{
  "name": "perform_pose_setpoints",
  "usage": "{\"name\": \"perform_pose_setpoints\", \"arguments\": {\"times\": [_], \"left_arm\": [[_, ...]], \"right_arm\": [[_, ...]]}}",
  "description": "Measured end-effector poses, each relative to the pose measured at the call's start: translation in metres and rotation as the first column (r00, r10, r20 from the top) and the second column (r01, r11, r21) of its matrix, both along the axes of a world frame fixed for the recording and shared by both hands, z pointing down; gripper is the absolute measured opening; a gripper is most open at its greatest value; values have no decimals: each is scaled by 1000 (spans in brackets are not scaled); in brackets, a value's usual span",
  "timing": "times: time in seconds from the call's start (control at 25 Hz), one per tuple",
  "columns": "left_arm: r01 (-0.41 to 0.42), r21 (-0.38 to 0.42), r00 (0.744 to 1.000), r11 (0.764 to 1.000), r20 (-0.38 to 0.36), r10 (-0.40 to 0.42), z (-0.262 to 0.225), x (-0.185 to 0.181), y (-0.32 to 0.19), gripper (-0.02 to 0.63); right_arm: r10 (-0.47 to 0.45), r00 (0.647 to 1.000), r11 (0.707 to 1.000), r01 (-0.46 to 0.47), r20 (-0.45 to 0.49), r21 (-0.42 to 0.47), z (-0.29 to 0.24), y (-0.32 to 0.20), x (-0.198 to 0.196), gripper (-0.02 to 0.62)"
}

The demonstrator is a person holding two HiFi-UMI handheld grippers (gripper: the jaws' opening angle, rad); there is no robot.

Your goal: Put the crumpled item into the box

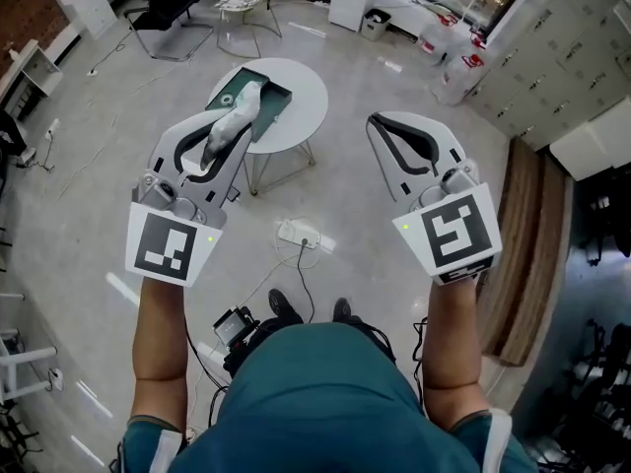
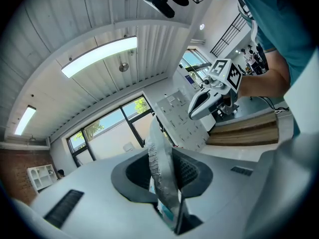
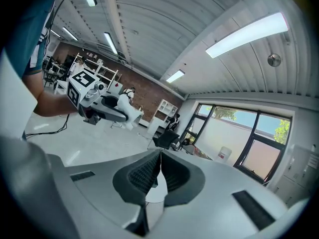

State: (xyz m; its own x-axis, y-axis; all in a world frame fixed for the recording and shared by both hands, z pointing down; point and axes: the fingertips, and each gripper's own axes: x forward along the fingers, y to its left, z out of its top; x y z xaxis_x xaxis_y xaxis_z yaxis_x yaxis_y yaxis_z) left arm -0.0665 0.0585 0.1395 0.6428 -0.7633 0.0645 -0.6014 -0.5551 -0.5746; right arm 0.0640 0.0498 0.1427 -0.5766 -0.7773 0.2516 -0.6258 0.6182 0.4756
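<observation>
Crumpled silvery wrapper (image 1: 225, 138) clamped between the jaws of the left gripper (image 1: 237, 124), held aloft, seemingly above the dark green box (image 1: 277, 102) on a round white table (image 1: 308, 89), right gripper (image 1: 379, 124) closed, nothing held.

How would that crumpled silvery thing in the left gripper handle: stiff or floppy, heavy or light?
Probably light: the crumpled item looks like thin, creased film, pinched flat in the left gripper. Likely floppy, since its free end curves over beyond the gripper. Dropped over the box, it might flutter rather than fall straight.
</observation>
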Motion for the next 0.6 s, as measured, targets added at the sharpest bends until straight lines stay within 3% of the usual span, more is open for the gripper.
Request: {"name": "perform_pose_setpoints", "arguments": {"times": [0.2,0.32,0.6], "left_arm": [[-29,5,999,1000,-19,29,-5,-31,-16,89],[-35,6,999,999,-19,35,-2,-32,-21,87],[46,-4,999,999,-4,-46,7,-54,-46,87]], "right_arm": [[4,999,1000,-4,-32,19,-9,-9,-36,38],[12,999,1000,-11,-32,10,-5,-16,-37,38],[-51,999,999,50,-3,-15,4,-56,-58,38]]}}
